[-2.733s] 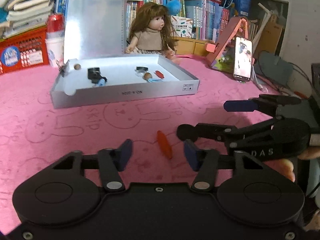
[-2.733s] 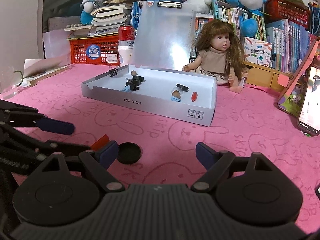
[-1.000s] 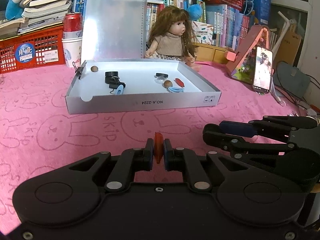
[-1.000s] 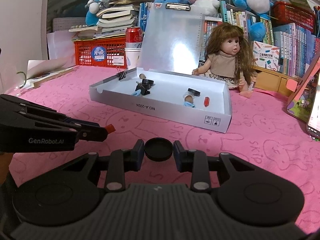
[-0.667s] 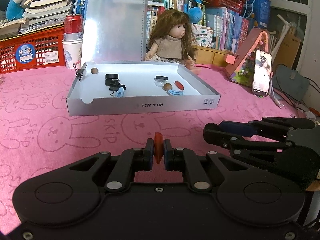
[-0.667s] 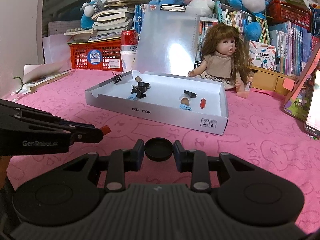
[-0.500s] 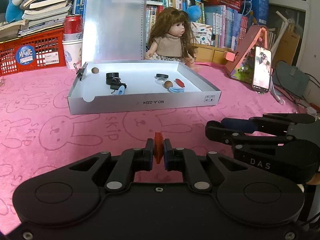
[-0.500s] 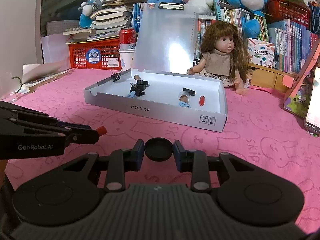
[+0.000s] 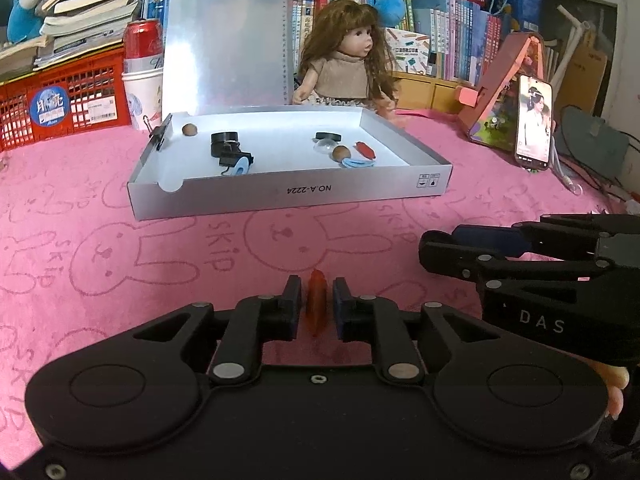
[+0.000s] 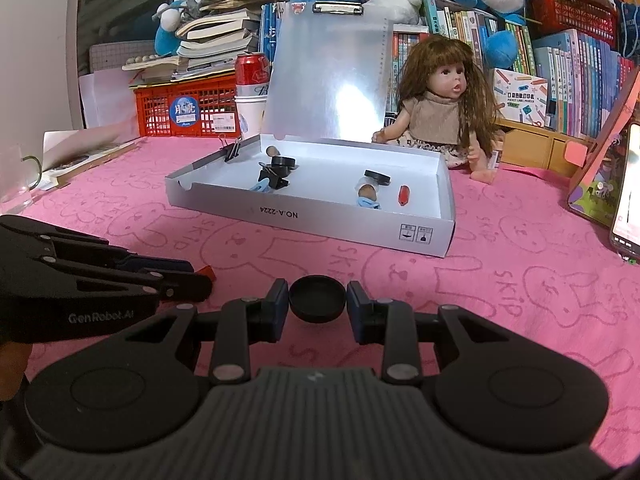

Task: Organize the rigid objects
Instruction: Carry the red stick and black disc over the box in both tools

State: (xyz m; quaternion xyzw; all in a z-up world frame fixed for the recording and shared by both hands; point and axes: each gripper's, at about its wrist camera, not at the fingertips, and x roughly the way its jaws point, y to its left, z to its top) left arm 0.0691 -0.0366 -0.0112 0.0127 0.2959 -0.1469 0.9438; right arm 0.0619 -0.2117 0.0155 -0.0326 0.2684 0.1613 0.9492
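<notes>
Left gripper (image 9: 316, 306) pinching red capsule (image 9: 316, 304), right gripper (image 10: 318, 300) clamping black cap (image 10: 317, 298); risk of either slipping before tray (image 10: 312, 216) at 12 o'clock

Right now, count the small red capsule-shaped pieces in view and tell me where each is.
2. One small red capsule-shaped piece is clamped in the left hand-held gripper above the pink cloth; another lies in the white cardboard tray, right side. More may be hidden.

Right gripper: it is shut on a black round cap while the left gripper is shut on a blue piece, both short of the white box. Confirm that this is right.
One detail is wrong. The left gripper holds an orange-red piece, not a blue one, as the left wrist view shows. The right gripper is indeed shut on the black round cap, both short of the white box.
</notes>
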